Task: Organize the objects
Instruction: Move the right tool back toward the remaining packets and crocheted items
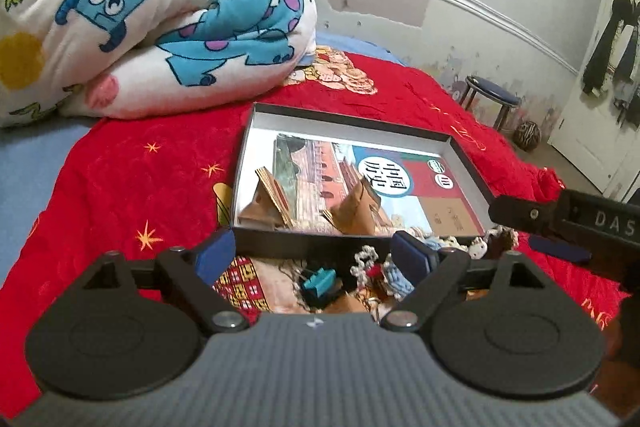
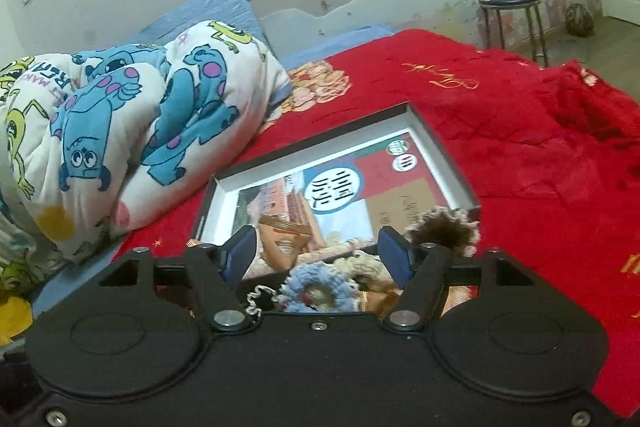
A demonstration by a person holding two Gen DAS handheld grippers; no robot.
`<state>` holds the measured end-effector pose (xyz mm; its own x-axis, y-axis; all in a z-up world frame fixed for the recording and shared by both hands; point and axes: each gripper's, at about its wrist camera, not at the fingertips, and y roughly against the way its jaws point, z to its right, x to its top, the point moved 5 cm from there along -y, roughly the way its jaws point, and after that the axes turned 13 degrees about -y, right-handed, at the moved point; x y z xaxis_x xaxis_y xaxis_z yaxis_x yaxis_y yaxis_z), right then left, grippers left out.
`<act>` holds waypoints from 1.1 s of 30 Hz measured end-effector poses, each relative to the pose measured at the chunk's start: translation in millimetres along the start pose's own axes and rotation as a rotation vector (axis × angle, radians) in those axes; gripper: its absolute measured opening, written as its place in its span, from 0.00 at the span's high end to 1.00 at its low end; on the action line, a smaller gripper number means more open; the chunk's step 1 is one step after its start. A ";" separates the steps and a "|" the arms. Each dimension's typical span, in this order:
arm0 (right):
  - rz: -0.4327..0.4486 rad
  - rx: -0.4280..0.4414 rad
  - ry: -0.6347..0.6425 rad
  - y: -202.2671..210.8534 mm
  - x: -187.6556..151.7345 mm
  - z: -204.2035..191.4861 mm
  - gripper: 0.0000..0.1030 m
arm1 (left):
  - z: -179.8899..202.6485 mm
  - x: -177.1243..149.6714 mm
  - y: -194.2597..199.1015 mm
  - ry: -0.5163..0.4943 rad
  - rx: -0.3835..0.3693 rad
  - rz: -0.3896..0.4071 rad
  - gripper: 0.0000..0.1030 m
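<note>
Both grippers hang over the near edge of a shallow black box [image 1: 362,163] lying on the red bedspread [image 1: 132,171], and the loose bits waiting to be sorted sit just this side of that edge, at about 6 o'clock from the box. The left gripper [image 1: 314,253] has its jaws wide and empty, and straight ahead of them, low between the blue pads, lie a small teal clip [image 1: 319,283] and a tangle of crocheted pieces [image 1: 366,259]; the clip's long side seems to run roughly across the gap, though it is too small to be sure. The right gripper [image 2: 318,247] is also spread wide and holds nothing; a fluffy blue crocheted ring [image 2: 316,285] lies right between its pads, and a brown frilly-edged piece [image 2: 446,229] sits at 2 o'clock from it, against the box's near corner. So the right hand looks nearer to the blue ring, the left nearer to the clip. Inside the box a history book [image 1: 360,183] lies flat, with two brown card pieces [image 1: 268,201] standing on it. A rolled cartoon quilt [image 1: 152,11] is at 10 o'clock, a round stool [image 2: 510,1] stands by the scuffed wall at 1 o'clock, and the bedding is soft and rumpled.
</note>
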<state>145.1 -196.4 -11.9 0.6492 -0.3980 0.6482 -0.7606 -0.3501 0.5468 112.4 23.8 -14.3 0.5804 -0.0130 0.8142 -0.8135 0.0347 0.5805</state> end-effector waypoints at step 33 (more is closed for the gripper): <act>-0.080 -0.067 -0.058 -20.5 -30.8 13.8 0.27 | 27.9 -29.2 -6.3 -0.085 0.038 -0.094 0.11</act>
<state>140.8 -188.7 -50.3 0.7061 -0.4202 0.5699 -0.7037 -0.3265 0.6311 99.5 -4.0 -41.4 0.6501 -0.0994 0.7533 -0.7576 -0.0090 0.6526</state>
